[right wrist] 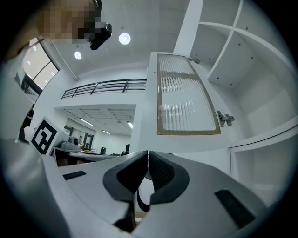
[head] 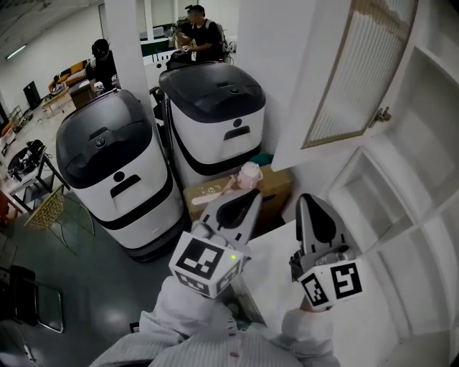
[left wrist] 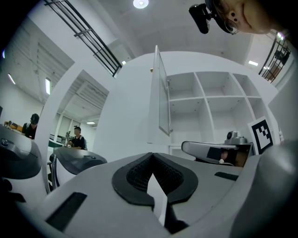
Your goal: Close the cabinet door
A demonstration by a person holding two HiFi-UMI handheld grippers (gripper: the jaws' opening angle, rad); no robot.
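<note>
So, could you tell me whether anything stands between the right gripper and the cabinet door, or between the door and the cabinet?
Nothing visible does. Only open air lies between the right gripper and the cabinet door, and the cabinet that the door must swing onto shows nothing sticking out.

Bright, even, cool-white indoor light from overhead; round ceiling lamp (left wrist: 140,3) in left gripper view, two round lamps (right wrist: 124,38) in right gripper view, strip light (head: 16,51) far left in head view; white cabinet (head: 430,158) near washed out, soft grey shadows in shelves; dark floor (head: 86,287) dully glossy; both gripper views fisheye, corners black, straight lines bowed; foreground soft-focus.
</note>
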